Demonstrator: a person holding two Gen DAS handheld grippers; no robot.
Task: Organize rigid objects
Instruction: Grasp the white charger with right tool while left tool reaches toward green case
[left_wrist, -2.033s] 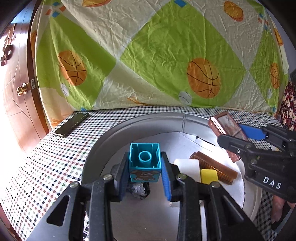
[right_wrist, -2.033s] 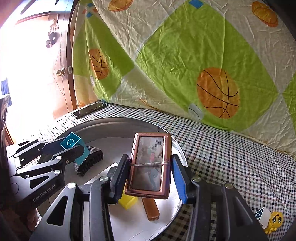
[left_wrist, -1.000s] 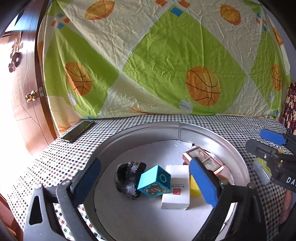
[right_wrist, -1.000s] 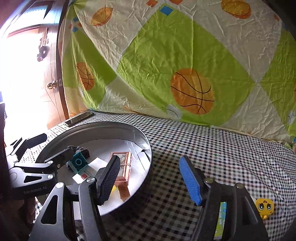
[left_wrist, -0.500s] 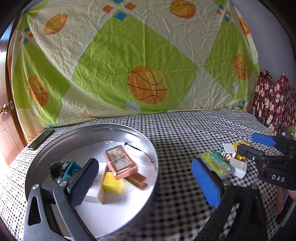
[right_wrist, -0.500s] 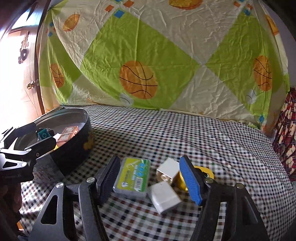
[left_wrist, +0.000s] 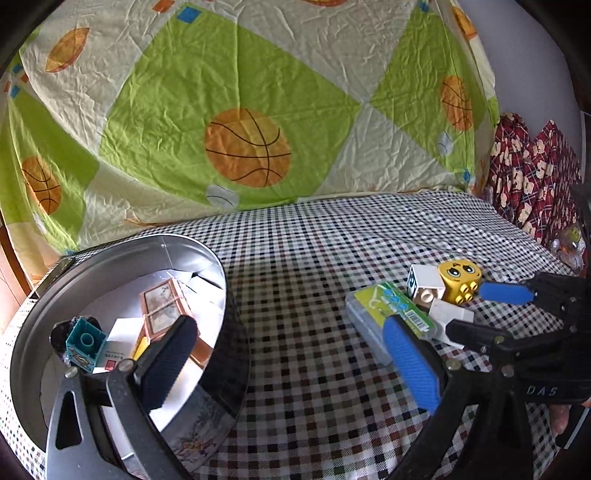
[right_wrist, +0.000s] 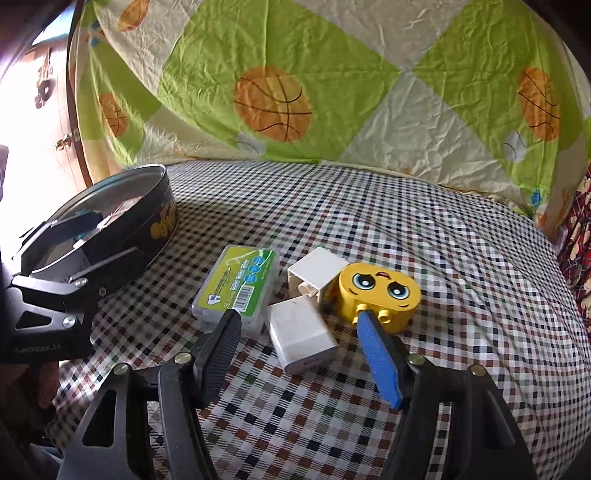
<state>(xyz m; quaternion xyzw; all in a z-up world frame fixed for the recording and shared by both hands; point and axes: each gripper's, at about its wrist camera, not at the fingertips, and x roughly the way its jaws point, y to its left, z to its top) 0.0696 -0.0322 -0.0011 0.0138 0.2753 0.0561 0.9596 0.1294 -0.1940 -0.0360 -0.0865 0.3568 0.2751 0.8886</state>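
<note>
A round metal tin (left_wrist: 225, 291) at left holds a teal block (left_wrist: 85, 342), a copper-framed picture (left_wrist: 162, 310), a white box and a yellow block. On the checked cloth lie a green-labelled clear box (right_wrist: 238, 288), a white charger block (right_wrist: 301, 339), a white brick (right_wrist: 317, 273) and a yellow face brick (right_wrist: 380, 295). My left gripper (left_wrist: 291, 350) is open and empty beside the tin. My right gripper (right_wrist: 299, 332) is open and empty, its jaws either side of the white charger block.
A basketball-print sheet (left_wrist: 243, 110) hangs behind the table. A red patterned cloth (left_wrist: 532, 177) is at far right. A wooden door (right_wrist: 55, 122) is at left. The left gripper body (right_wrist: 55, 288) sits between the tin and the loose items.
Both grippers let go of the teal block and the framed picture into the tin, opened, and swung right. The right gripper has come close to the loose items.
</note>
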